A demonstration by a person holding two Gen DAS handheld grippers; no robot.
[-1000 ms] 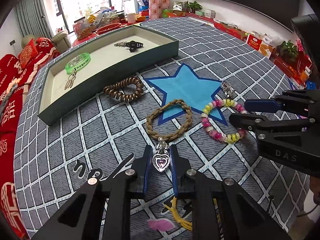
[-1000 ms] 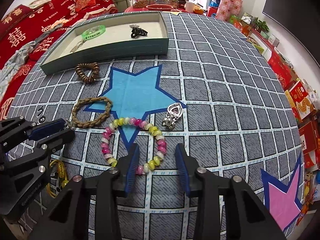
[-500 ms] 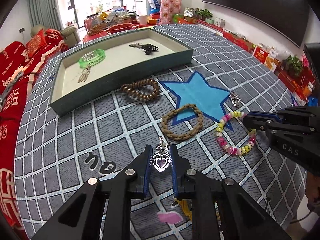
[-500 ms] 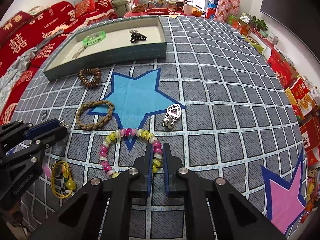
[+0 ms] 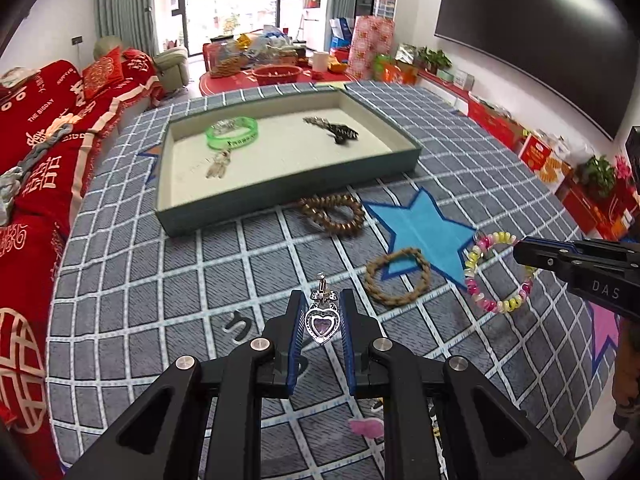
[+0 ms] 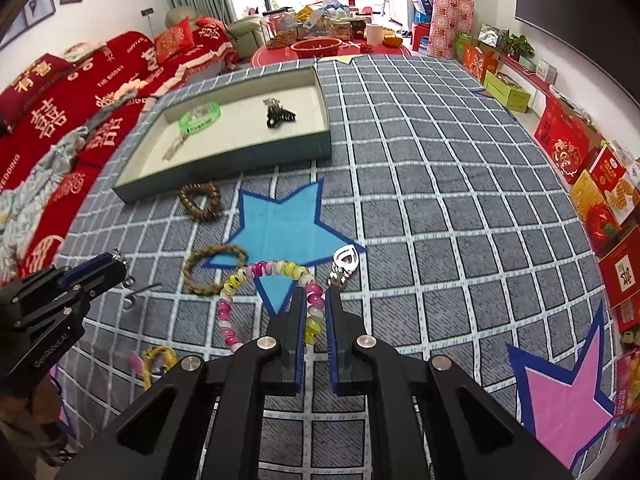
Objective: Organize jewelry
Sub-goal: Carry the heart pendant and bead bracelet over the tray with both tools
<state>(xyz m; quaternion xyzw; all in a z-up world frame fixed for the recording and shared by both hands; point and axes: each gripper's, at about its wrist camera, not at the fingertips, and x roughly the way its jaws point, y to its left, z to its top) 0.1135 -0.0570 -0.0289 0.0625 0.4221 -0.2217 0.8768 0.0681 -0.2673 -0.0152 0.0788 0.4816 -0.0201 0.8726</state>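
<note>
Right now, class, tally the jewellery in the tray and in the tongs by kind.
Bracelets: 2 (green bracelet in the tray; beaded bracelet in the right tongs)
Pendants: 2 (heart pendant in the left tongs; pale charm in the tray)
Hair clips: 1 (hair clip in the tray)
Total: 5

— What blocks you short of the tray (image 5: 280, 200)?

— The coiled brown bracelet (image 5: 334, 212) lies beside its near wall; your path is bare cloth (image 5: 200, 272) toward the table's left edge.
</note>
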